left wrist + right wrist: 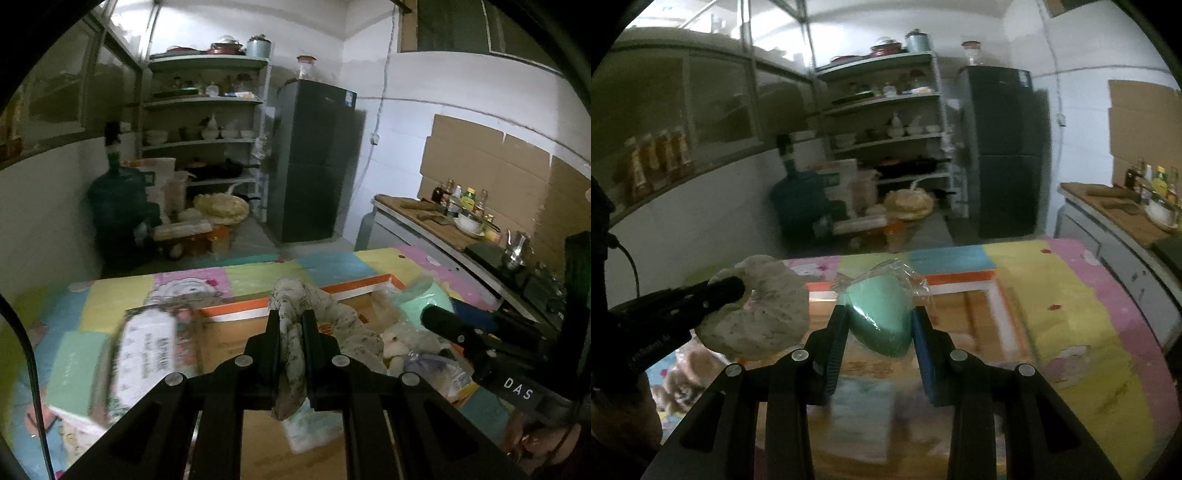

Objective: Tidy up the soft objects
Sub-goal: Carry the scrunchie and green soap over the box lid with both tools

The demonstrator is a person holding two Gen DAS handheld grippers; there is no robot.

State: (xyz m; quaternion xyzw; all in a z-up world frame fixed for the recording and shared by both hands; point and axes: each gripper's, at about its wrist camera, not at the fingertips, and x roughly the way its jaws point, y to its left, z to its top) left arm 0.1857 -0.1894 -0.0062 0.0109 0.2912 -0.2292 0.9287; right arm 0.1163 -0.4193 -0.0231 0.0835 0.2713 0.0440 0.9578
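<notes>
Cardboard box and two held soft items
A cardboard box (236,343) at lower centre holds wrapped soft goods; only the left view shows them. A speckled cloth (295,332) is clenched by the left gripper (291,325); a green sponge (882,317) is grasped by the right gripper (881,325).

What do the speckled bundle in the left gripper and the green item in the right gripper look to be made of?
Speckled bundle: thin woven cloth, matte, likely a scarf or rag; it crumples and drapes in soft folds between the fingers.
Green item: probably soft foam or sponge, matte mint, in a clear glossy plastic wrapper that crinkles and glints at its top. The filling cannot be told for sure.
</notes>
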